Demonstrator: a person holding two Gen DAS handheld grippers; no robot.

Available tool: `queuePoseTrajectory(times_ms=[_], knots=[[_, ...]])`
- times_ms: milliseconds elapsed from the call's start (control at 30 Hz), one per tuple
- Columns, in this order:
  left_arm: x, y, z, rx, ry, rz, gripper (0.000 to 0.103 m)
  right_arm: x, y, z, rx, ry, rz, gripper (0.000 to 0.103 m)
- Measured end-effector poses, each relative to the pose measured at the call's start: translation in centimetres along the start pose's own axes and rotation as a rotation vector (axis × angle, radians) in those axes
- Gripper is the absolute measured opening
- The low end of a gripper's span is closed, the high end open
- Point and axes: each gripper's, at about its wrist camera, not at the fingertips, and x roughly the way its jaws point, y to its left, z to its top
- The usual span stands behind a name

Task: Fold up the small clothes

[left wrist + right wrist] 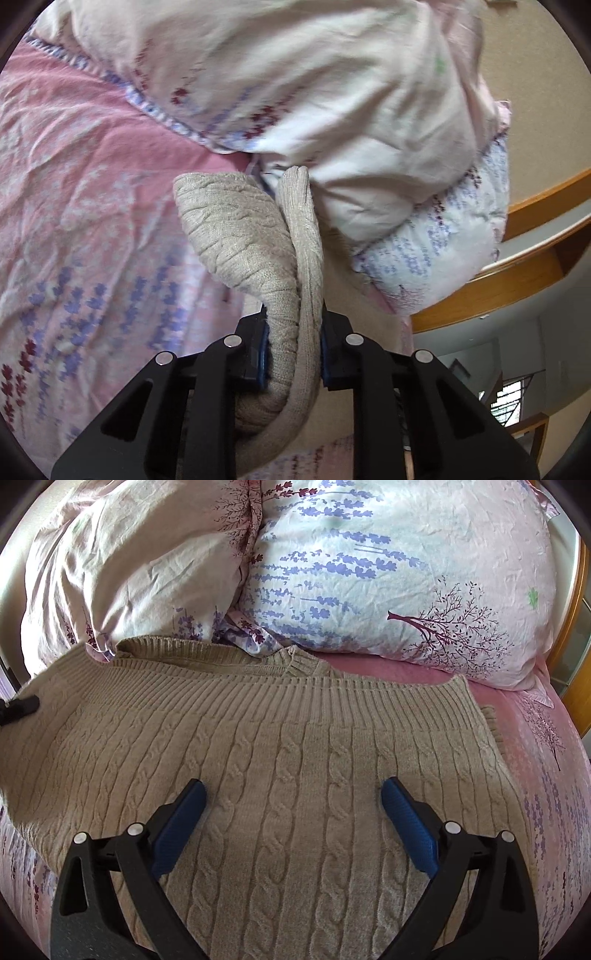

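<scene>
A beige cable-knit sweater point(280, 760) lies spread on a pink floral bedsheet point(546, 775), its ribbed hem toward the pillows. My right gripper point(293, 794) is open, its blue pads point(181, 823) hovering just above the sweater's middle. My left gripper point(293, 332) is shut on a bunched part of the sweater point(251, 236), held lifted above the sheet point(74, 177). A black tip of the left gripper point(18, 707) shows at the sweater's left edge in the right wrist view.
Two floral pillows point(388, 572) point(129, 565) lie just beyond the sweater; one also shows in the left wrist view point(295, 85). A wooden bed frame point(517, 280) and a beige wall point(535, 92) lie to the right.
</scene>
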Motion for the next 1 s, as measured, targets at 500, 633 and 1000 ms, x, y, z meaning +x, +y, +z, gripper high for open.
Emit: queuePoseTrajectory(times_ms=[500,633,1000], knots=[[6.3,-10.8,-5.0,-0.022,0.076,-0.250,0.018,-4.3,-6.7,-1.6,0.097,-0.046,0.114,0.096],[11.0,-14.0,-6.8,-0.005,0.136,-0.301,0.012,-5.5,-10.4,-2.4,0.169,-0.058,0.112,0.096],[16.7,-14.6,-10.6,0.024,0.327,-0.279,0.000,-7.0,-17.0,-2.6,0.418,-0.070,0.427,0.081]])
